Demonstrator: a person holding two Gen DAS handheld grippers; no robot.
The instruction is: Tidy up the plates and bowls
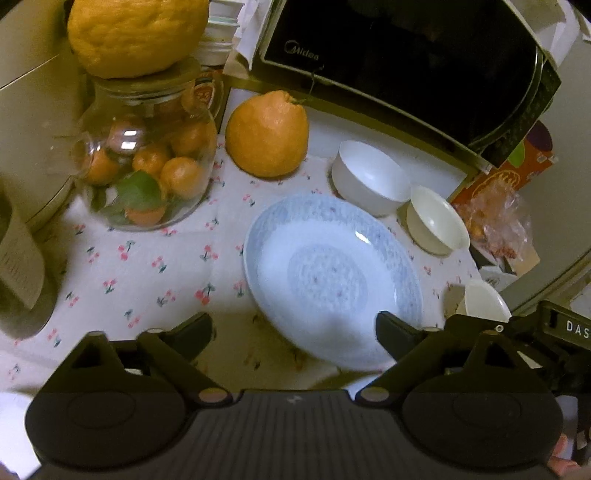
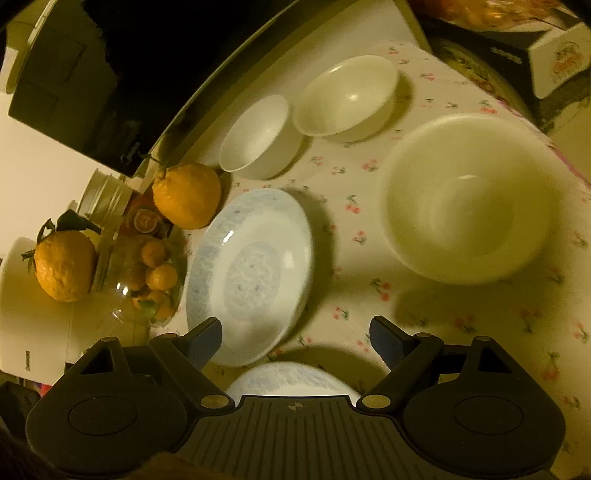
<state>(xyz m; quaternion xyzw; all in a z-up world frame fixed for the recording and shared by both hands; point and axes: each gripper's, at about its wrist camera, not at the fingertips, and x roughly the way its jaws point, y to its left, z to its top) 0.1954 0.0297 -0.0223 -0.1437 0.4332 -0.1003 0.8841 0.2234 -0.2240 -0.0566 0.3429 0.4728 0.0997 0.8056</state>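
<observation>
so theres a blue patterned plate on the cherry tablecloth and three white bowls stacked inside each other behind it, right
Not quite: the three white bowls stand separately, not stacked, as the right wrist view shows. The blue patterned plate does lie on the cherry tablecloth.

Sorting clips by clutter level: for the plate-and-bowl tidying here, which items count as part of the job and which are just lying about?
Part of the job:
- blue-patterned plate
- second patterned plate, under the right tongs
- small white bowl
- cream bowl
- large cream bowl

Just lying about:
- loose orange
- glass jar of small oranges
- large citrus on the jar lid
- microwave
</observation>
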